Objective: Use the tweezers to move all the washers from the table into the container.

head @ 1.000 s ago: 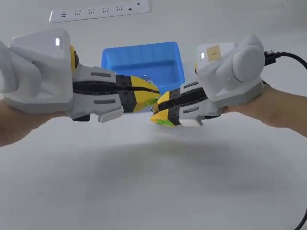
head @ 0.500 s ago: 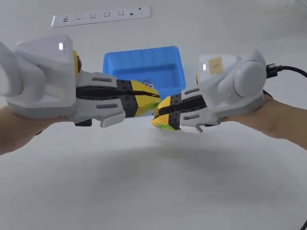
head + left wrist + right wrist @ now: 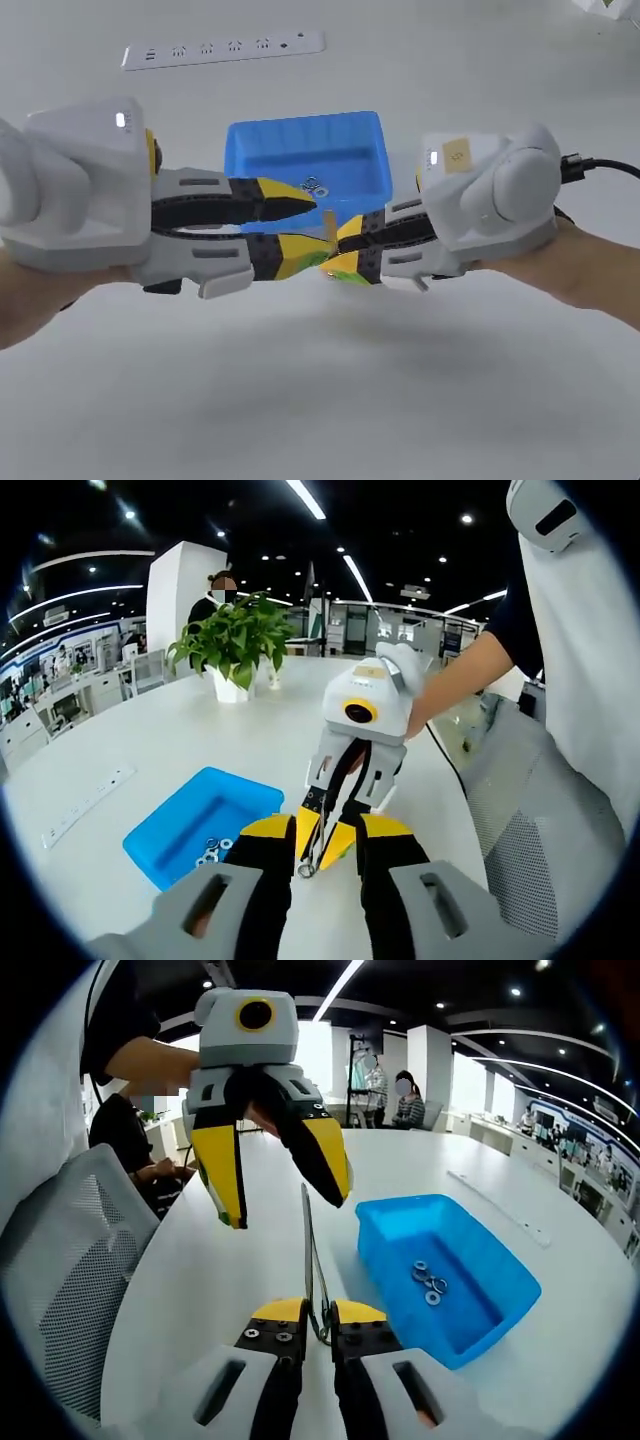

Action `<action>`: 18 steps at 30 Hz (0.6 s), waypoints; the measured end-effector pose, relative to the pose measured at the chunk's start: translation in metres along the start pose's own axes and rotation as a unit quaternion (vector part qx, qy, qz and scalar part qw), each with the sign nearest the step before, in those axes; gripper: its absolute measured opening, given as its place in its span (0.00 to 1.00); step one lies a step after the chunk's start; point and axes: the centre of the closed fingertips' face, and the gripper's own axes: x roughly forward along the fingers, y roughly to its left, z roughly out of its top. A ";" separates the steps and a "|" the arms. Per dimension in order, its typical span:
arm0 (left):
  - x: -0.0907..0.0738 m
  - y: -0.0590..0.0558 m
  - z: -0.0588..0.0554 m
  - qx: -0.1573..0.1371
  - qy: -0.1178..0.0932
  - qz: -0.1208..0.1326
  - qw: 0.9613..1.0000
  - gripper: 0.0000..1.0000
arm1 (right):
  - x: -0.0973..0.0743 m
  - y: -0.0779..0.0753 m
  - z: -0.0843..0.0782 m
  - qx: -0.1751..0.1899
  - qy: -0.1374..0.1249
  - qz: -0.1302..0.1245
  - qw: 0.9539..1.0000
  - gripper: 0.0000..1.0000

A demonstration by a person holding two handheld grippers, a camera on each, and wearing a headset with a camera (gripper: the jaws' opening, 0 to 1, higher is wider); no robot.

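Now left tongs have spread apart, while right tongs seemingly stay clenched on tweezers.

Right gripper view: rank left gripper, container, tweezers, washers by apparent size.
1. left gripper and container: look about alike, and the gripper sits nearer, so unranked.
2. tweezers.
3. washers.

Two hand-held grey-and-black grippers with yellow jaw tips: left gripper and right gripper. One pair of thin metal tweezers. One blue rectangular plastic container just beyond them. Four small metal ring washers counted inside it. One long white power strip at the far side. One potted green plant farther off.
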 end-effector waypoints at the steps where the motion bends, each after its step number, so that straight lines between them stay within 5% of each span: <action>1: -0.002 0.000 -0.001 -0.004 -0.001 0.005 1.000 0.28 | -0.001 0.000 0.002 0.000 -0.001 -0.001 1.000 0.09; 11: -0.037 -0.011 -0.008 -0.047 -0.019 0.066 0.997 0.44 | -0.025 -0.008 0.033 -0.003 -0.023 -0.021 0.999 0.09; 18: -0.062 -0.018 -0.018 -0.089 -0.045 0.110 0.989 0.59 | -0.041 -0.019 0.058 -0.013 -0.038 -0.034 0.999 0.10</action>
